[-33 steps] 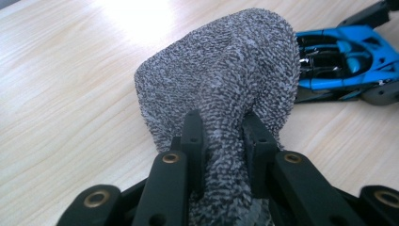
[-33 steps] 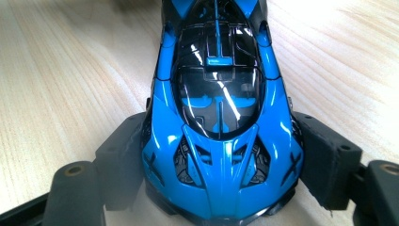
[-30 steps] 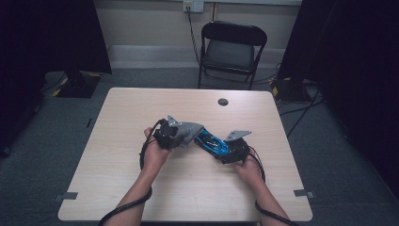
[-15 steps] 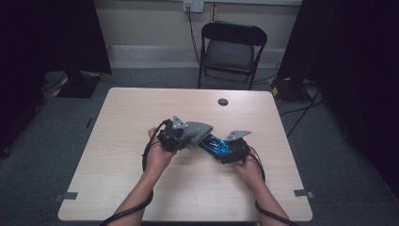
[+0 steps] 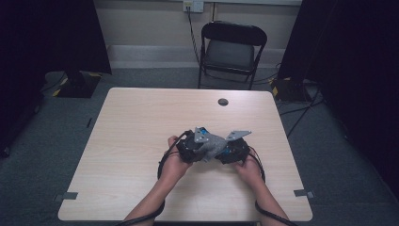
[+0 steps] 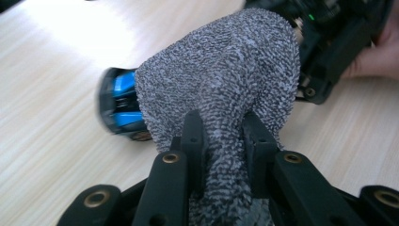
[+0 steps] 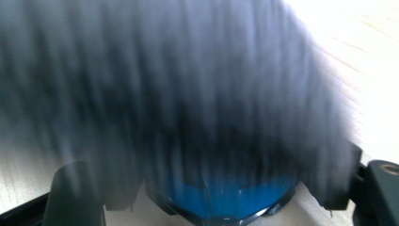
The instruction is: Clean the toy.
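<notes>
A grey knitted cloth (image 6: 221,70) is pinched between the black jaws of my left gripper (image 6: 223,123), which is shut on it. The cloth is stretched like a cover over a blue and black object (image 6: 121,104), whose end still pokes out on the left. In the right gripper view the same blue object (image 7: 226,200) sits between the wide-set jaws of my right gripper (image 7: 211,183), with the blurred cloth (image 7: 179,84) draped over it. In the high view the left gripper (image 5: 206,149) and the right gripper (image 5: 222,153) meet at the cloth (image 5: 214,142), near the table's front.
The light wooden table (image 5: 141,122) has a small dark round disc (image 5: 223,101) near its far edge. A black folding chair (image 5: 233,49) stands behind the table. Cables loop from both grippers at the person's wrists.
My left gripper has moved right toward the right gripper, dragging the grey cloth over the blue object, which showed more between the grippers before. The right gripper has stayed put.
</notes>
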Demonstrator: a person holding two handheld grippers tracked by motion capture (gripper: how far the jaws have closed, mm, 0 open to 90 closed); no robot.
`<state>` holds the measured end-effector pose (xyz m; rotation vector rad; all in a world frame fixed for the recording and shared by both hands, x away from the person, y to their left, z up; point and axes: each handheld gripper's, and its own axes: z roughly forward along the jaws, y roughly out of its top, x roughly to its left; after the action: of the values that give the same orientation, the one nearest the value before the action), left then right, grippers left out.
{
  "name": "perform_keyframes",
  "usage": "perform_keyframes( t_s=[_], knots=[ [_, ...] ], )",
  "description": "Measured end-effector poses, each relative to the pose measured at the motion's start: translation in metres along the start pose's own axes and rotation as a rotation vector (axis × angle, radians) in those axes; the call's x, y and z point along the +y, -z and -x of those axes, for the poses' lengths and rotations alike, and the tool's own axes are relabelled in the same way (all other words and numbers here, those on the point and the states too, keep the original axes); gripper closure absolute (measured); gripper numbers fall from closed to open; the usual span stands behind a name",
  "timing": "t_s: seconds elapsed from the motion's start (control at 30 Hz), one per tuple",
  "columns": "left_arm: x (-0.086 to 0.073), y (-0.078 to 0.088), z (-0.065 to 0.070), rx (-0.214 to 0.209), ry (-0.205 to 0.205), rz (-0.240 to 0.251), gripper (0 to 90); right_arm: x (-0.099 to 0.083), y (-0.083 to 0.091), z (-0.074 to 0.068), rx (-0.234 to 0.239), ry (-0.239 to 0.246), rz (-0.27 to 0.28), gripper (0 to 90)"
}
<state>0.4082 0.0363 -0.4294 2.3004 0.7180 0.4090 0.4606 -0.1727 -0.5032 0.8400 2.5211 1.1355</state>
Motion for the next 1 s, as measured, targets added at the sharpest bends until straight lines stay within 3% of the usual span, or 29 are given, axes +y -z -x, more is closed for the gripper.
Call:
perform_keyframes(
  t_s=[0.1, 0.23, 0.7, 1.0],
  knots=[
    [0.0, -0.012, 0.007, -0.007, -0.029, -0.037, 74.3, 0.0, 0.0, 0.0, 0.0, 0.001, 0.001, 25.3],
    [-0.002, -0.02, 0.006, 0.002, -0.029, -0.059, 74.3, 0.0, 0.0, 0.0, 0.0, 0.0, 0.0, 25.3],
    [-0.004, -0.023, -0.001, 0.021, -0.02, -0.084, 74.2, 0.0, 0.0, 0.0, 0.0, 0.0, 0.0, 25.3],
    [-0.011, -0.019, -0.017, 0.052, 0.017, -0.094, 74.2, 0.0, 0.0, 0.0, 0.001, 0.001, 0.0, 25.2]
  ],
)
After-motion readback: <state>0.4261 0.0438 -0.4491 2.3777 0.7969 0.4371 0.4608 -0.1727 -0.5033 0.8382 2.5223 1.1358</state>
